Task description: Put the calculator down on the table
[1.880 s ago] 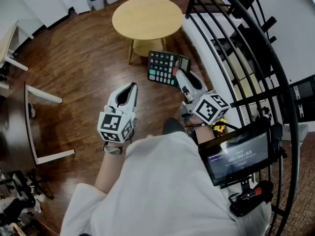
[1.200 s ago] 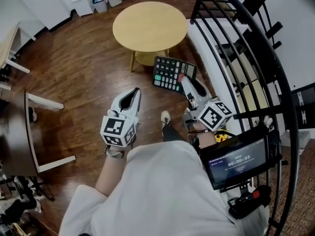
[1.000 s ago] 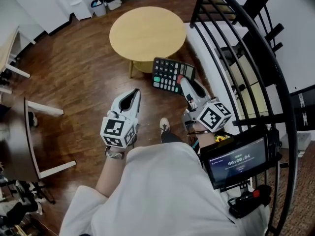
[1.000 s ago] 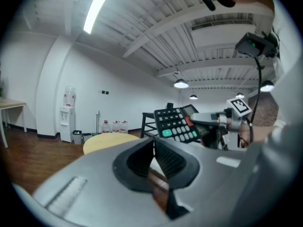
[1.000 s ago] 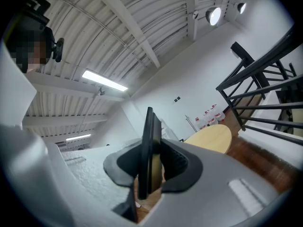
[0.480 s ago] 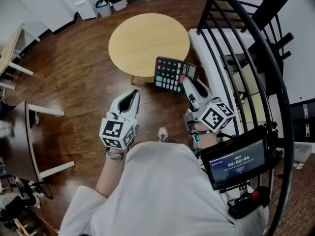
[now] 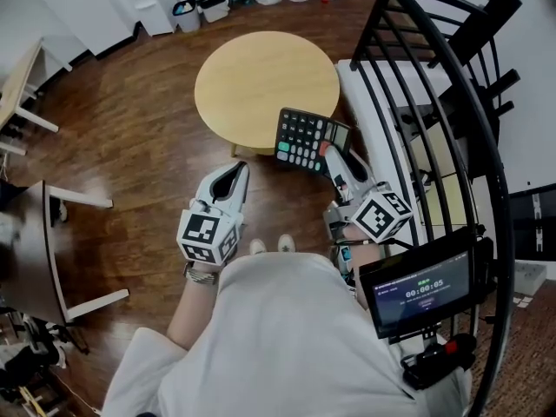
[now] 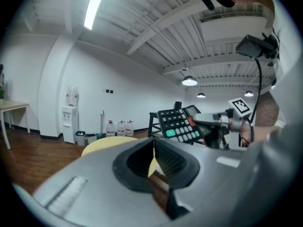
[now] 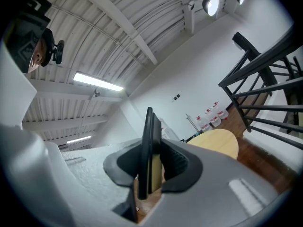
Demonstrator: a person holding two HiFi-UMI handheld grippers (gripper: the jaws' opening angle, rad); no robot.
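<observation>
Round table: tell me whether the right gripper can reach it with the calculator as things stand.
Probably yes: the right gripper holds the calculator by the edge of the table, whose top is bare, with nothing between.

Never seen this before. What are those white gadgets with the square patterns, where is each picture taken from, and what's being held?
No robot here: a person holds a hand-operated gripper in each hand. The overhead picture comes from a camera on the person's head, looking down; the other two come from cameras riding on each gripper. The right gripper is clamped on the edge of a black calculator, held in the air near a round wooden table, whose top looks bare. The left gripper holds nothing, jaws together.
</observation>
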